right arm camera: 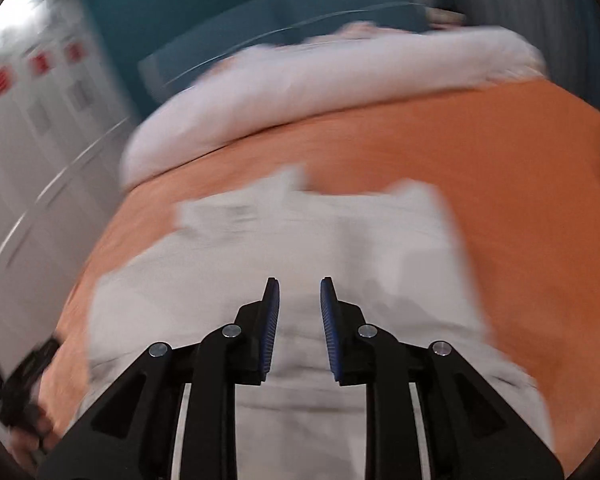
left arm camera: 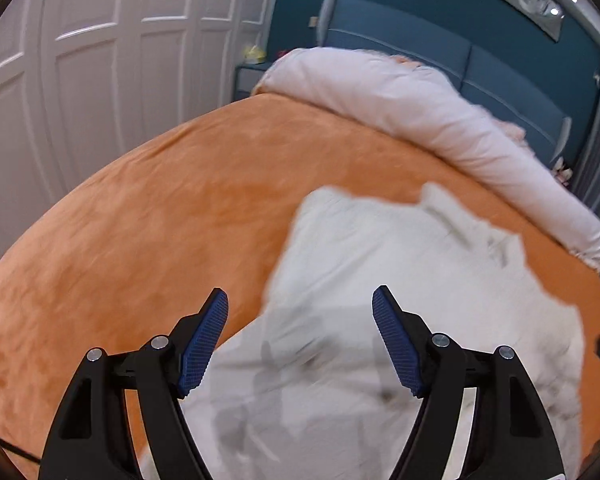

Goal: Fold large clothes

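We're looking down over a bed that is wearing an orange velvety cover, and it's filling most of both views; one rolled pale pink duvet is lying across the head end, backing onto a blue padded headboard against a teal wall. White panelled wardrobe doors are running along the side, and a small blue bedside unit is sitting in the corner with something yellow on top, too blurred to name. One white garment is lying spread on the cover toward the near end of the bed, creased, with two corners sticking up at its far edge. The left gripper is hovering over the garment's near left edge, jaws standing wide apart with nothing between the blue pads. The right gripper is hanging over the middle of the garment, jaws parted only narrowly, gripping nothing; the view is smeared. At the lower left of the right wrist view the other gripper's dark body is showing, held in a hand
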